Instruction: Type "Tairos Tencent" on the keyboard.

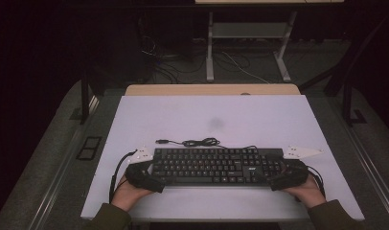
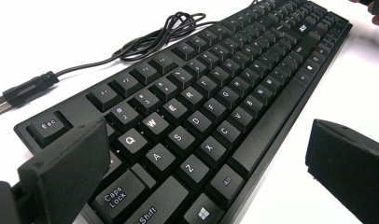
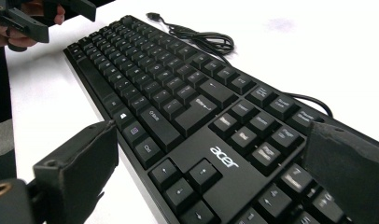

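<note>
While both tools stand wide open at the keyboard's ends, nothing is gripped yet. Keyboard (image 1: 214, 166) lies flat on the white table (image 1: 259, 120), near the person's edge. Left tool (image 1: 143, 175) straddles the Esc/Caps Lock corner; right tool (image 1: 288, 175) straddles the numpad end, jaws either side of the body, pads apparently not pressing.

Risks, as I judge them:
- jaws closing on keycaps rather than the frame could press keys or pop caps off
- uneven closing or lifting of the two ends could tilt the board so it slips out
- coiled cable (image 1: 200, 142) with USB plug (image 1: 161, 141) trails loose behind the keyboard; could drag or snag if moved
- a shallow grip at the thin front edge may slide off

Counts: one keyboard, one cable, one plug, two tools, two hands, one table.
</note>
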The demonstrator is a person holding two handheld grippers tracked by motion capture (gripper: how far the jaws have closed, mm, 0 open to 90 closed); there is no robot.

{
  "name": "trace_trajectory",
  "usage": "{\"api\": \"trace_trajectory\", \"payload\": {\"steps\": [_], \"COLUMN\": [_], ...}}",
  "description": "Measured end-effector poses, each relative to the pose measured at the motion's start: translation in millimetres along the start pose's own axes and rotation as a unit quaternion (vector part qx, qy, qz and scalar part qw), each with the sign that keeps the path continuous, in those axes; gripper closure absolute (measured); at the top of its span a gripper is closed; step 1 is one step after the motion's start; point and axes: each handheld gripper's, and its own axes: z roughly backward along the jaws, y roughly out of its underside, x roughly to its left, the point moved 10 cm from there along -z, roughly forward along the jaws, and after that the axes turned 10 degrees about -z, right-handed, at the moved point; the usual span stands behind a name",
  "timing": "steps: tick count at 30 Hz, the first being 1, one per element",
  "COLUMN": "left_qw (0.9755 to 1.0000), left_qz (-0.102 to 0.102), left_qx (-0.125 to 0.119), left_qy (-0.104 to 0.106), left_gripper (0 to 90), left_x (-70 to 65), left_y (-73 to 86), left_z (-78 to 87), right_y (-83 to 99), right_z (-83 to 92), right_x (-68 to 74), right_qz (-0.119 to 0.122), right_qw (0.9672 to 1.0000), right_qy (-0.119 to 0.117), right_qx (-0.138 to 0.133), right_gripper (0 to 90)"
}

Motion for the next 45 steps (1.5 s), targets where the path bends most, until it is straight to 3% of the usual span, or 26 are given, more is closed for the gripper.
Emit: {"api": "trace_trajectory", "payload": {"steps": [24, 45], "left_qw": [1.0, 1.0], "left_qz": [-0.001, -0.001], "left_qx": [-0.007, -0.009], "left_qy": [0.001, 0.002], "left_gripper": [0.0, 0.0], "left_x": [-2.5, -3.2], "left_y": [-3.2, -2.6], "left_z": [1.5, 1.9], "right_y": [-17.0, -23.6], "right_z": [-17.5, -32.2], "right_x": [16.8, 26.4], "right_qz": [-0.002, 0.001], "right_qw": [0.9996, 0.9989], "right_qy": [-0.026, -0.045], "right_qx": [-0.013, -0.008], "right_gripper": [3.3, 3.3]}}
